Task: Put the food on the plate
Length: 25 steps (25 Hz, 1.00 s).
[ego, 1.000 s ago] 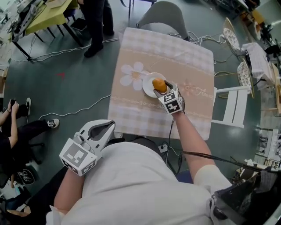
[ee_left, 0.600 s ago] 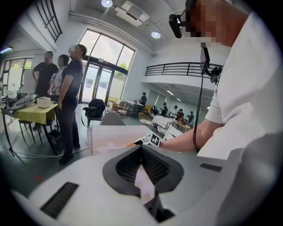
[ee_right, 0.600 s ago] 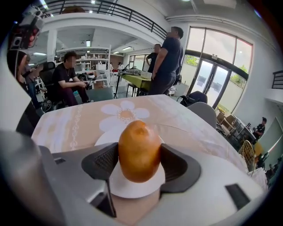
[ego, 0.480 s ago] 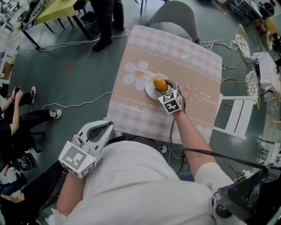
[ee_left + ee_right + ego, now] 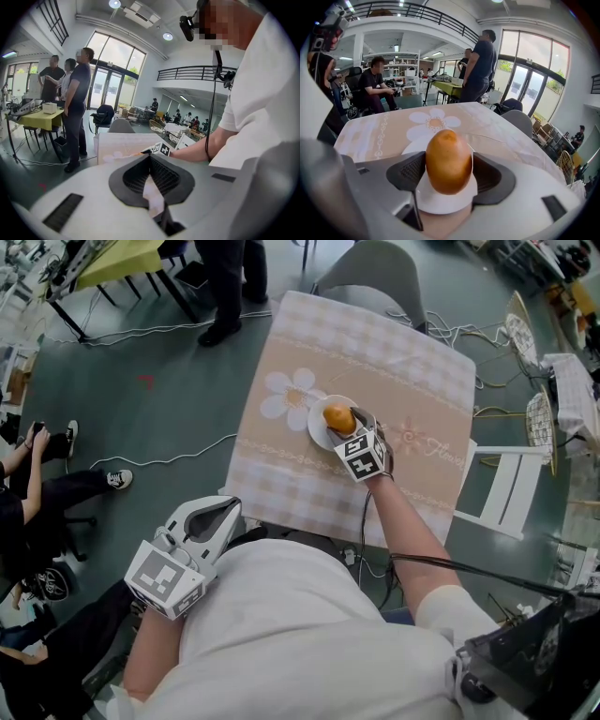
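Note:
An orange-brown, egg-shaped piece of food [image 5: 338, 417] [image 5: 448, 159] stands on end over a small white plate [image 5: 316, 430] [image 5: 440, 202] in the middle of the beige flower-print table. My right gripper [image 5: 343, 424] [image 5: 449, 174] is shut on the food, a dark pad on each side of it. The food's lower end is at the plate; I cannot tell whether it rests on it. My left gripper [image 5: 228, 510] [image 5: 150, 163] is held low by my body, off the table's near edge, shut and holding nothing.
The table [image 5: 394, 362] has a grey chair [image 5: 368, 268] at its far side and a white folding chair [image 5: 503, 486] at its right. A person [image 5: 225, 282] stands by a yellow table at the far left. Cables [image 5: 169, 460] lie on the floor.
Almost nothing: the right gripper stays on the food at the plate and the left gripper keeps its place. The view shifted slightly as my head moved.

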Motion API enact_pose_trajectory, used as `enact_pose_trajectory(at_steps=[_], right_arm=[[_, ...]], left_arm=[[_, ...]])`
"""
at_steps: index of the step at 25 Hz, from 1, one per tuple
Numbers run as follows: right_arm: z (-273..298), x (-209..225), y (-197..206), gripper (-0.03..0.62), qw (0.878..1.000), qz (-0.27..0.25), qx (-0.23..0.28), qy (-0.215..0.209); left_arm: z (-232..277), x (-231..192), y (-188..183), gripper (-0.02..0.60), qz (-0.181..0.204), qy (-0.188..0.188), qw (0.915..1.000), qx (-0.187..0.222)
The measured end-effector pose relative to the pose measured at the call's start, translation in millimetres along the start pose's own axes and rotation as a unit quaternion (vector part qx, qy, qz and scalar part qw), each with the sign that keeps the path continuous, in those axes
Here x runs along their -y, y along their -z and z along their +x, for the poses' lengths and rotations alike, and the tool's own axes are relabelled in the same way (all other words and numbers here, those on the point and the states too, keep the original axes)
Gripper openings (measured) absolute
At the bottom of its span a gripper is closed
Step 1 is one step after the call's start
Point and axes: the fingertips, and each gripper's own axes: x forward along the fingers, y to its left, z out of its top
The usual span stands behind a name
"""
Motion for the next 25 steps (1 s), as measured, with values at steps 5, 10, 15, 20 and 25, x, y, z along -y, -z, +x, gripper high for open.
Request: enact_pose_trajectory(at_steps=[5,10,15,20,25], right_arm=[[0.6,-0.6,-0.5,0.321,1.0,0.001,0.001,-0.004],[-1.1,-2.8,-3.1,0.328,1.0,-0.001,0.002,-0.008],[-2.3,-4.9,-3.3,0.333,1.0,-0.001,0.003,-0.011],[-3.6,-10.4,-2.1,0.334,1.0,-0.005,0.005,-0.015],[-5.5,-12.3,-1.7,0.334,1.0,-0.006,0.005,-0.014]], left_arm=[[-0.4,-0.7,1.3,0.009,-0.002,0.001,1.0,0.002],[0.3,-0.6,0.9,0.009,-0.001,0.002,1.0,0.0],[0.6,0.5,-0.6,0.009,0.004,0.006,1.0,0.0],[1.5,1.4,0.9,0.009,0.007,0.008,0.9999,-0.001],[2.1,3.4,-1.5,0.009,0.009,0.012,0.9999,-0.001]])
